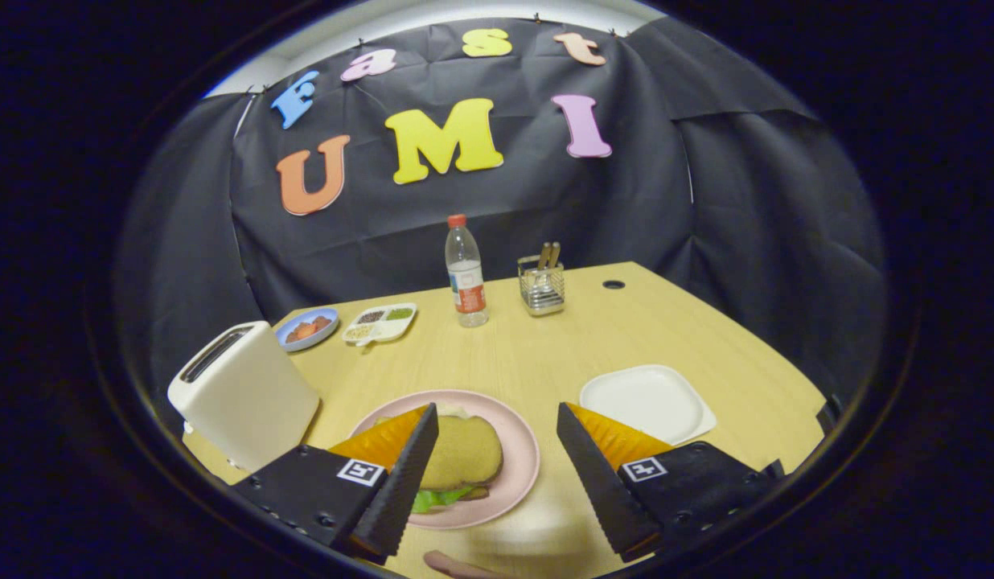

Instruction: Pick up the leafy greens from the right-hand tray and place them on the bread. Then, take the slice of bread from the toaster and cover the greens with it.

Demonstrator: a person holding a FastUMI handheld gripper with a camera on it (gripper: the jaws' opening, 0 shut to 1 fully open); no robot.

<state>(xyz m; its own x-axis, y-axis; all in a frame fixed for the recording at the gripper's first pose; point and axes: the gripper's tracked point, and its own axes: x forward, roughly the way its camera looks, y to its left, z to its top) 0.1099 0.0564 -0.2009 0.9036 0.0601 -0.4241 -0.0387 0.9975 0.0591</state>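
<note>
On a pink plate (517, 474) lies a stacked sandwich: a brown bread slice (463, 453) on top, with leafy greens (441, 499) and a lower slice peeking out from under it. My gripper (497, 458) hovers above the plate's near side, open, with nothing between its black fingers (408, 474). The left finger overlaps the plate's left part; the right finger is off the plate's right rim. A white toaster (244, 394) stands to the left of the plate, its slot looking dark. A white square tray (646, 402) to the right of the plate holds nothing.
Farther back on the wooden table (545, 354) are a small blue dish with red food (306, 329), a white divided dish (380, 322), a water bottle (466, 273) and a metal utensil holder (542, 285). A fingertip (457, 567) shows at the near edge.
</note>
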